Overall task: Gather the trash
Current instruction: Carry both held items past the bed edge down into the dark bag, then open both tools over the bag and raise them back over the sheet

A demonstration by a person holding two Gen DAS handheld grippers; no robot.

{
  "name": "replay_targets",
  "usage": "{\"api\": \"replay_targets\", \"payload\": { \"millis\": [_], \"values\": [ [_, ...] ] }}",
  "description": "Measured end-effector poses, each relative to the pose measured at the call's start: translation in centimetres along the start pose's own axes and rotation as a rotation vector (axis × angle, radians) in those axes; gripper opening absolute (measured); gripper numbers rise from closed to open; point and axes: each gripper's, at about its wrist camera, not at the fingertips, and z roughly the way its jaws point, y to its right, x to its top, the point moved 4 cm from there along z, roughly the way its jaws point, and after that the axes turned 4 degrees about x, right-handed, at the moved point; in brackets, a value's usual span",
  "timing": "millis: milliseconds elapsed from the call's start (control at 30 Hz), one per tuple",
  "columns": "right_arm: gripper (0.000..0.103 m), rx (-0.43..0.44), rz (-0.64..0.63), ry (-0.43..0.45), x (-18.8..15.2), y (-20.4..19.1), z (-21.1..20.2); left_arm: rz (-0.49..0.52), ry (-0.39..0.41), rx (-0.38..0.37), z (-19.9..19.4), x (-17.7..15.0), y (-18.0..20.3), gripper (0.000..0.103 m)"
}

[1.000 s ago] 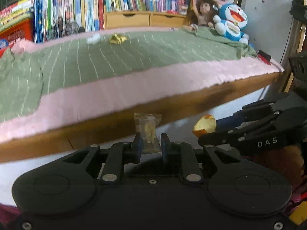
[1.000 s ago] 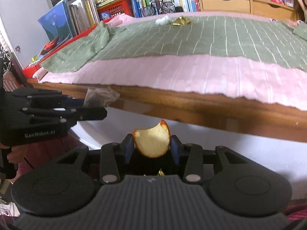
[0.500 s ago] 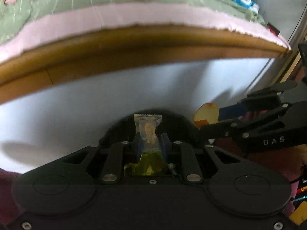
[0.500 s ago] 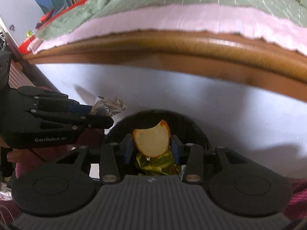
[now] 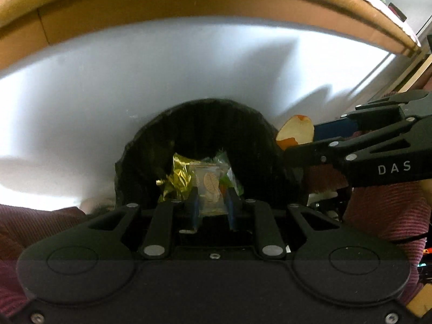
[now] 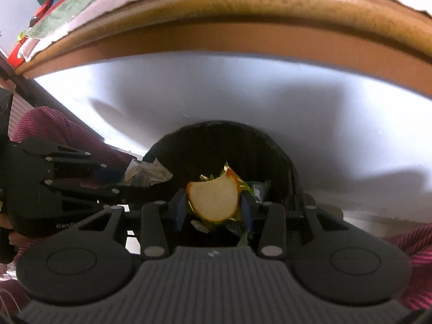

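Peel (image 6: 213, 202), a curved orange rind with pale pith, sits pinched in the right gripper (image 6: 213, 206) above a black ribbed bin (image 6: 283, 162). Nearby, the left gripper (image 5: 212, 205) clamps a clear crinkly wrapper (image 5: 209, 186) over gold foil (image 5: 176, 181) inside.

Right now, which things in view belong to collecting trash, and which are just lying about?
Job:
left gripper holding a clear wrapper
right gripper holding a fruit peel
black bin
gold foil inside

Lying about:
wooden bed frame
pink sheet
green blanket
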Motion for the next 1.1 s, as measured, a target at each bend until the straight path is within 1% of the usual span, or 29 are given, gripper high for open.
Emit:
{"api": "replay_targets", "payload": {
  "millis": [167,367,467,633,767,833,933,1100],
  "values": [
    [0.047,-0.005,0.007,-0.011,0.2,-0.2,0.4,-0.009,-0.030,0.001,0.7,0.2,0.0,0.019],
    [0.049,-0.005,0.009,-0.012,0.5,0.1,0.4,-0.015,-0.043,0.003,0.9,0.2,0.1,0.019],
    [0.053,-0.010,0.009,-0.012,0.4,0.0,0.5,-0.018,-0.047,0.005,1.1,0.3,0.1,0.019],
    [0.055,-0.013,0.017,-0.012,0.3,0.0,0.6,-0.019,-0.052,0.007,1.2,0.3,0.2,0.020],
    [0.063,-0.013,0.017,-0.012,0.4,0.0,0.6,-0.021,-0.055,0.011,1.4,0.3,0.1,0.025],
    [0.063,-0.012,0.017,-0.010,0.4,0.0,0.6,-0.022,-0.055,0.012,1.4,0.2,0.1,0.028],
    [0.067,-0.014,0.020,-0.004,0.4,0.1,0.5,-0.022,-0.057,0.013,1.4,0.2,0.1,0.031],
    [0.070,-0.016,0.027,0.002,0.4,0.1,0.6,-0.023,-0.057,0.017,1.3,0.3,0.0,0.035]
  ]
}}
